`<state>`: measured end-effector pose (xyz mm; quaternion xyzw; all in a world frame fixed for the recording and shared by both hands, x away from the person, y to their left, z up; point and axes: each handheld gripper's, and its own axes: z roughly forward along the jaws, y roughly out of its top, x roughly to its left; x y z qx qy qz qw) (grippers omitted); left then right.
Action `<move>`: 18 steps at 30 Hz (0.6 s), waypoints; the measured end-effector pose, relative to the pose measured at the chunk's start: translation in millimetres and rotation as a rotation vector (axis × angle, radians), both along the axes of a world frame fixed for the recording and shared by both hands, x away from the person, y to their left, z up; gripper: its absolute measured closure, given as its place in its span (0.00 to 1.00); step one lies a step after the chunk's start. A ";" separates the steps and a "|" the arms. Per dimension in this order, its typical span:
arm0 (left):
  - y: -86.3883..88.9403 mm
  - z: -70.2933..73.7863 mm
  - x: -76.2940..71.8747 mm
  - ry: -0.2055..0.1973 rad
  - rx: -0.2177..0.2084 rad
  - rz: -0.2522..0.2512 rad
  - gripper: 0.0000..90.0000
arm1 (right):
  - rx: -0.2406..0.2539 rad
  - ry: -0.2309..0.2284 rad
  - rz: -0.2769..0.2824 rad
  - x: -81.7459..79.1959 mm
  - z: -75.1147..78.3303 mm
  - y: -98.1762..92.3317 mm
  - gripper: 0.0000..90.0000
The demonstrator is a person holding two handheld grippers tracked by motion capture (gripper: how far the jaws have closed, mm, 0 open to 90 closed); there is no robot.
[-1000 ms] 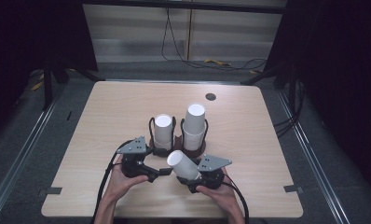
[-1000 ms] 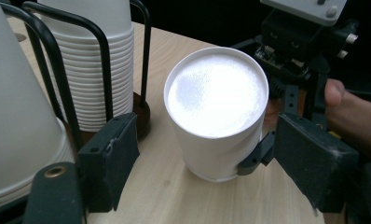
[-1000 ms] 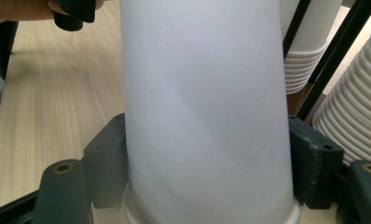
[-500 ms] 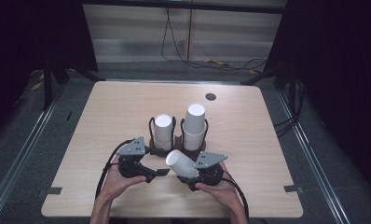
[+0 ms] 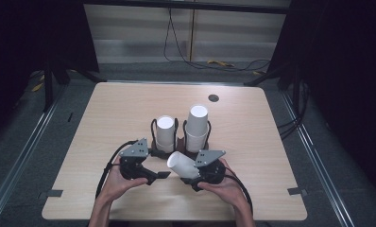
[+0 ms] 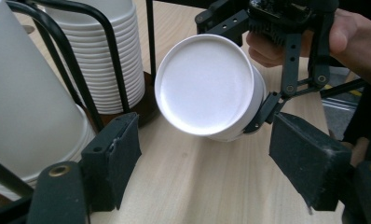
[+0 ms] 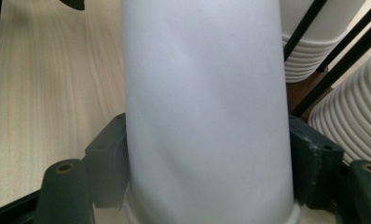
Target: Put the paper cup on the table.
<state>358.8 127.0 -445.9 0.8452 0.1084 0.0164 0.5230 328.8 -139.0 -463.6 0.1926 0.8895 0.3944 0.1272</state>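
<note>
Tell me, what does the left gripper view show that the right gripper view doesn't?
Left gripper view: the white cup's round flat end faces the camera, with the right gripper clamped on it and a hand behind. The left gripper's own jaws have just been closing a little, with nothing between them. Right gripper view: the cup's side wall close up, pressed between that gripper's pads. Both: the cup, the cup stacks in black wire holders, and the wooden table.
</note>
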 end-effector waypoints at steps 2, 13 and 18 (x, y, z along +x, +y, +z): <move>-0.2 -0.4 0.7 -0.007 0.008 0.001 0.27 | -0.005 0.004 0.002 0.5 0.8 0.8 0.29; 0.2 1.9 0.0 -0.037 0.041 0.001 0.25 | -0.065 -0.002 0.031 3.2 8.6 5.8 0.29; -3.0 4.1 0.3 -0.032 0.068 -0.014 0.25 | -0.111 0.009 0.047 3.9 12.4 9.3 0.29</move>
